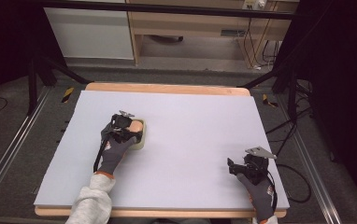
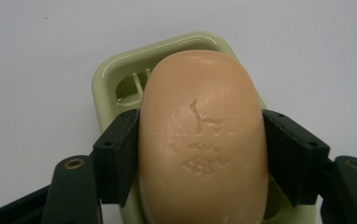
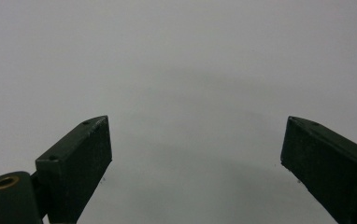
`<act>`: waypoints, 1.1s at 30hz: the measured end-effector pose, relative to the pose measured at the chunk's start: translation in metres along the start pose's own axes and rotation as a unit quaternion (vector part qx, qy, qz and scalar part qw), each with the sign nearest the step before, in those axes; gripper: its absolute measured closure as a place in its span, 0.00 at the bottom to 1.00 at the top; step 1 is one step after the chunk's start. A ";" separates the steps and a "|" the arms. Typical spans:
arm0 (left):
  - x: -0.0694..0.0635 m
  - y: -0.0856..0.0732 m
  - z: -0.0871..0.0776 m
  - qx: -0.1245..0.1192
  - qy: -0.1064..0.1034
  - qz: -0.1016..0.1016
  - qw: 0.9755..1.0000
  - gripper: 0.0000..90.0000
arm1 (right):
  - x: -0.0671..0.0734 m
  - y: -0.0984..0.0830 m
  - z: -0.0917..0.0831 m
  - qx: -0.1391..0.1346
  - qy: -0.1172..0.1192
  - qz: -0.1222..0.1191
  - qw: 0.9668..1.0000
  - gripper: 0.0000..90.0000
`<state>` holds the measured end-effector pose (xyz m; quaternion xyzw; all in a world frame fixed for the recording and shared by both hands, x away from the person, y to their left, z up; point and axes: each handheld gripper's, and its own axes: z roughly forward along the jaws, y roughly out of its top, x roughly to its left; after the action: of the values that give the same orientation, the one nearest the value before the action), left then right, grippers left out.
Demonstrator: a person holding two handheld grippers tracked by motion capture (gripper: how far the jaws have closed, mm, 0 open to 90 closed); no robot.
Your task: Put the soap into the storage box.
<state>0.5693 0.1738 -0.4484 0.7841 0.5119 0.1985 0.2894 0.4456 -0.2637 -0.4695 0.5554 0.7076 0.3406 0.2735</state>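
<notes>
A peach-coloured bar of soap (image 2: 202,140) sits over a pale green soap dish (image 2: 116,77). My left gripper (image 2: 200,154) is shut on the soap, one black jaw pressed to each long side. From above, the left gripper (image 1: 126,125) is over the soap dish (image 1: 141,135) at the table's left middle, and the soap (image 1: 134,124) peeks out past the hand. My right gripper (image 3: 195,158) stands open over bare white surface, nothing between its jaws. It rests near the table's front right (image 1: 242,167).
The white table top (image 1: 190,121) has a wooden rim. Dark stand legs and cables lie on the floor to the left and right. A wooden cabinet stands beyond the far edge.
</notes>
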 end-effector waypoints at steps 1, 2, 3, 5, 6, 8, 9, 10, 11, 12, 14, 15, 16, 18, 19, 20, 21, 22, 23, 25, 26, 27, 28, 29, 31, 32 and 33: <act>0.000 0.000 0.000 0.000 0.000 0.000 1.000 0.35 | 0.000 0.000 0.000 0.000 0.000 0.001 1.000 0.10; 0.000 0.000 0.000 0.000 0.000 0.001 1.000 0.35 | 0.000 0.000 0.000 0.000 0.000 0.000 1.000 0.10; 0.000 0.000 0.000 0.000 0.000 0.001 1.000 0.35 | 0.000 0.000 0.000 0.001 0.000 0.000 1.000 0.10; 0.000 0.000 0.000 0.000 0.000 0.001 1.000 0.35 | 0.000 0.000 0.000 0.000 0.000 0.001 1.000 0.10; 0.000 0.000 -0.002 -0.003 -0.001 -0.003 1.000 0.33 | 0.000 0.000 0.000 0.000 0.000 0.001 1.000 0.10; 0.001 0.000 -0.004 -0.004 -0.005 -0.006 1.000 0.27 | 0.000 0.000 0.000 0.000 -0.001 0.001 1.000 0.10; 0.001 0.000 -0.006 -0.004 -0.003 -0.005 1.000 0.27 | 0.000 0.000 0.000 0.000 -0.001 0.001 1.000 0.10; 0.002 0.000 -0.007 -0.004 -0.004 -0.003 1.000 0.27 | 0.000 0.000 0.000 0.001 0.000 0.001 1.000 0.10; 0.003 0.000 -0.009 -0.006 -0.004 -0.005 1.000 0.27 | 0.000 0.000 0.000 0.000 -0.001 0.000 1.000 0.10; 0.003 0.000 -0.010 -0.008 -0.004 -0.006 1.000 0.27 | 0.000 0.000 0.000 0.000 -0.001 0.001 1.000 0.10; 0.005 -0.001 -0.015 -0.014 -0.006 -0.006 1.000 0.27 | 0.000 0.000 0.000 -0.001 -0.002 0.001 1.000 0.10; 0.005 -0.002 -0.018 -0.018 -0.007 -0.005 1.000 0.27 | 0.000 0.000 0.000 -0.001 -0.002 0.003 1.000 0.10; 0.006 -0.002 -0.021 -0.021 -0.010 -0.004 1.000 0.27 | 0.000 0.000 0.000 -0.001 -0.002 0.004 1.000 0.10; 0.006 -0.004 -0.027 -0.027 -0.014 -0.002 1.000 0.27 | 0.000 0.000 0.000 -0.002 -0.002 0.006 1.000 0.10; 0.006 -0.005 -0.029 -0.030 -0.015 -0.002 0.999 0.26 | -0.001 0.000 0.000 -0.003 -0.003 0.005 1.000 0.10; 0.006 -0.006 -0.033 -0.034 -0.016 0.000 0.999 0.27 | -0.001 0.000 0.000 -0.002 -0.003 0.006 1.000 0.10; 0.006 -0.007 -0.037 -0.038 -0.018 0.000 0.999 0.27 | -0.001 0.000 0.000 -0.002 -0.003 0.006 1.000 0.10; 0.006 -0.008 -0.040 -0.041 -0.021 0.001 0.999 0.27 | -0.002 0.000 -0.001 -0.001 -0.005 0.007 1.000 0.10; 0.005 -0.010 -0.043 -0.046 -0.024 -0.001 0.999 0.27 | -0.002 0.000 -0.001 -0.002 -0.003 0.007 1.000 0.10; 0.005 -0.013 -0.048 -0.052 -0.029 0.001 0.998 0.27 | -0.003 0.000 -0.002 -0.003 -0.005 0.010 1.000 0.09; 0.005 -0.016 -0.051 -0.055 -0.031 0.002 0.998 0.27 | -0.003 0.000 -0.002 -0.004 -0.005 0.011 1.000 0.09; 0.005 -0.019 -0.055 -0.059 -0.035 0.004 0.998 0.27 | -0.004 0.000 -0.002 -0.004 -0.007 0.011 1.000 0.09; 0.005 -0.023 -0.058 -0.063 -0.038 0.005 0.997 0.26 | -0.004 0.000 -0.002 -0.004 -0.007 0.015 1.000 0.09; 0.006 -0.026 -0.061 -0.065 -0.040 0.008 0.997 0.26 | -0.005 0.000 -0.002 -0.003 -0.009 0.014 1.000 0.09; 0.006 -0.033 -0.066 -0.071 -0.037 0.010 0.997 0.26 | -0.005 0.000 -0.003 -0.004 -0.008 0.015 1.000 0.09; 0.007 -0.036 -0.067 -0.071 -0.038 0.011 0.997 0.26 | -0.006 -0.001 -0.003 -0.004 -0.010 0.015 1.000 0.09; 0.008 -0.040 -0.071 -0.074 -0.038 0.011 0.996 0.26 | -0.006 -0.001 -0.003 -0.003 -0.011 0.015 1.000 0.09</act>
<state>0.5019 0.2111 -0.4216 0.7732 0.4753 0.2092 0.3641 0.4444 -0.2704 -0.4682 0.5685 0.6952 0.3409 0.2780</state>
